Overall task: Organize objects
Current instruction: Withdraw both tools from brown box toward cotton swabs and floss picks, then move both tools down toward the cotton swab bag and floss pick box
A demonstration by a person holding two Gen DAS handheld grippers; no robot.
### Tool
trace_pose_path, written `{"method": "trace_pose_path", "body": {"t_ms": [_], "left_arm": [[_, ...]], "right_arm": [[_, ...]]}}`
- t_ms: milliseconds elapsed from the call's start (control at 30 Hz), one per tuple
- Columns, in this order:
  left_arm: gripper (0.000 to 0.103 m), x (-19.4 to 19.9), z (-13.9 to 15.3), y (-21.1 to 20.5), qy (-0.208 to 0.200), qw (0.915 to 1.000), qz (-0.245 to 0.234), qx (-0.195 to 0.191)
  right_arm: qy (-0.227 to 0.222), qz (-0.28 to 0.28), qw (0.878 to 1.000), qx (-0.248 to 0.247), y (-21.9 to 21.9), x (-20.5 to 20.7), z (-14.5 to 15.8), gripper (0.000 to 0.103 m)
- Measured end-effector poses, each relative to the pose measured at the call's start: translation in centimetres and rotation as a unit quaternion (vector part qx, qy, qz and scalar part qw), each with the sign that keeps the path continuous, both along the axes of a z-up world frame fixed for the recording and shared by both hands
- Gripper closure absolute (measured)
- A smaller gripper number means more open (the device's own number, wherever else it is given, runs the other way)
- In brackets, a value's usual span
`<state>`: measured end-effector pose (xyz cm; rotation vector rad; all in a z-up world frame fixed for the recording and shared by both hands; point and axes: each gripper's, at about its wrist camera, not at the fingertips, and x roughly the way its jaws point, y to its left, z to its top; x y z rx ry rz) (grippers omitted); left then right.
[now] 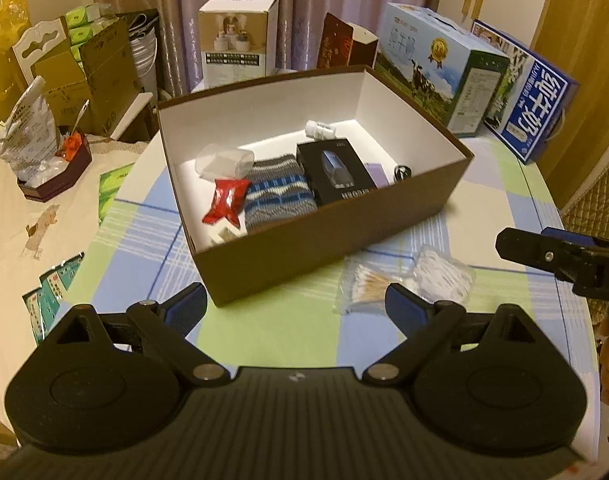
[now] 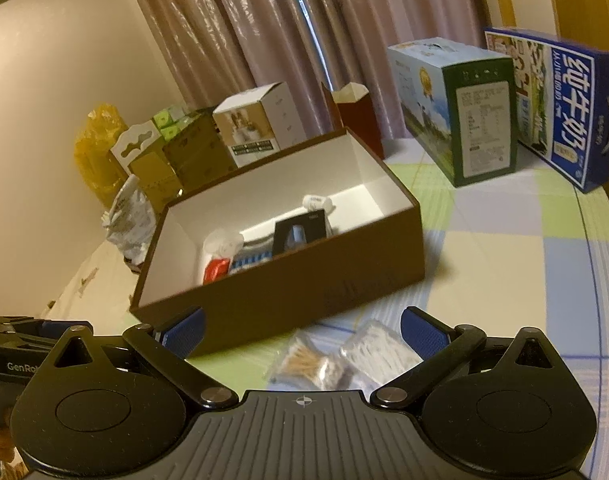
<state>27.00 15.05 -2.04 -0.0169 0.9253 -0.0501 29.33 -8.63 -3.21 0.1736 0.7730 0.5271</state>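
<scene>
both grippers spread wide and holding nothing, the left gripper (image 1: 296, 304) hovering over the checked tablecloth (image 1: 492, 204) just short of the brown box (image 1: 304, 248). two clear bags of cotton swabs (image 2: 344, 360) lie on the cloth against the box's near wall, right under the right gripper (image 2: 302, 328). inside the box sit a black carton (image 1: 336, 172), a knitted cloth (image 1: 276, 196) and a red packet (image 1: 226, 200).

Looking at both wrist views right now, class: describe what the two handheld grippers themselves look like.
The left gripper and the right gripper match: matte black ribbed bodies, two round discs, silver pivot screws, angled black links, and blue textured finger pads. White lettering beginning "GenRo" marks the left one's side. No cables or sleeves are visible.
</scene>
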Motion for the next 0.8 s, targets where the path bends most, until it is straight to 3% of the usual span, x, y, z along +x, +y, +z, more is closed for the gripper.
{"method": "trace_pose_path", "body": {"t_ms": [800], "left_arm": [[0.009, -3.3, -3.9, -3.0, 0.056, 0.9982, -0.02, 0.007]], "right_arm": [[0.066, -0.024, 0.997, -0.034, -3.2, -3.9, -3.8, 0.002]]}}
